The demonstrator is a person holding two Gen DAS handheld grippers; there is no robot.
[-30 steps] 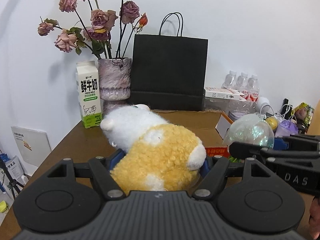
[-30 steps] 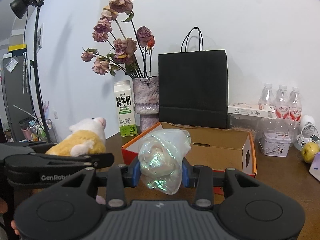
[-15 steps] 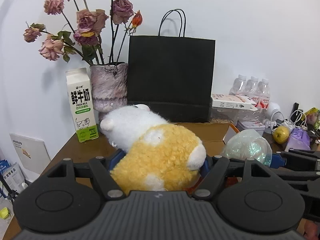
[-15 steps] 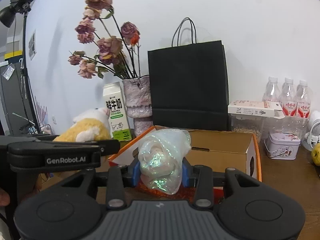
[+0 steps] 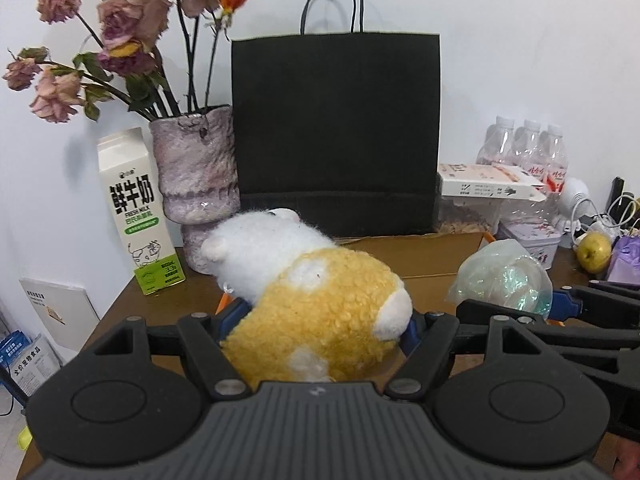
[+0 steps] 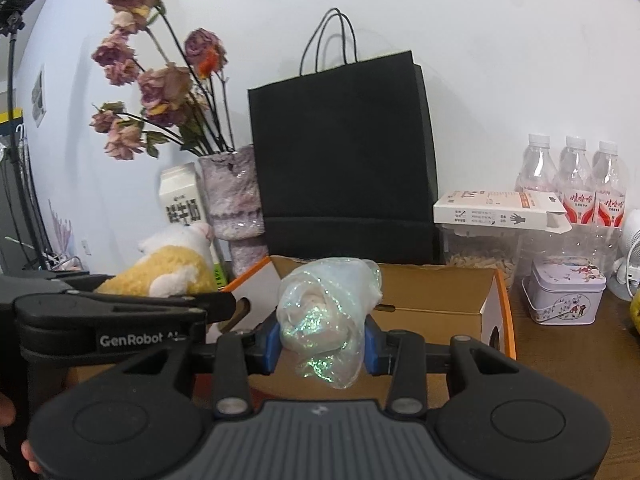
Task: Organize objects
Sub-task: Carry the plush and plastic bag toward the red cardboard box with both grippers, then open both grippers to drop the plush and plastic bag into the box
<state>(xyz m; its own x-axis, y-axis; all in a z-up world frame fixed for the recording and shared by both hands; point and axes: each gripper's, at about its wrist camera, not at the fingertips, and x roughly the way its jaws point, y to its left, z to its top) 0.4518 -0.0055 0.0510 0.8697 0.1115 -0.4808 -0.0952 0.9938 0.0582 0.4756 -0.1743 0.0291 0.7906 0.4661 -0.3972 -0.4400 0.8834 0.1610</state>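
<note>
My left gripper [image 5: 316,320] is shut on a yellow and white plush toy [image 5: 320,312] and holds it above the near edge of an open cardboard box [image 5: 420,252]. My right gripper [image 6: 320,344] is shut on a glittery clear plastic bundle [image 6: 326,316] and holds it over the front of the same box [image 6: 436,300]. The bundle also shows at the right of the left wrist view [image 5: 504,276]. The plush toy also shows at the left of the right wrist view [image 6: 168,272].
A black paper bag [image 5: 336,132] stands behind the box. A vase of dried roses [image 5: 196,176] and a milk carton [image 5: 136,212] stand at the back left. Water bottles [image 6: 572,184], a white carton [image 6: 500,212], a tin [image 6: 564,296] and an apple [image 5: 594,248] are at the right.
Both grippers moved forward toward the cardboard box with their loads still held; the bag, vase and box look larger and closer now.
</note>
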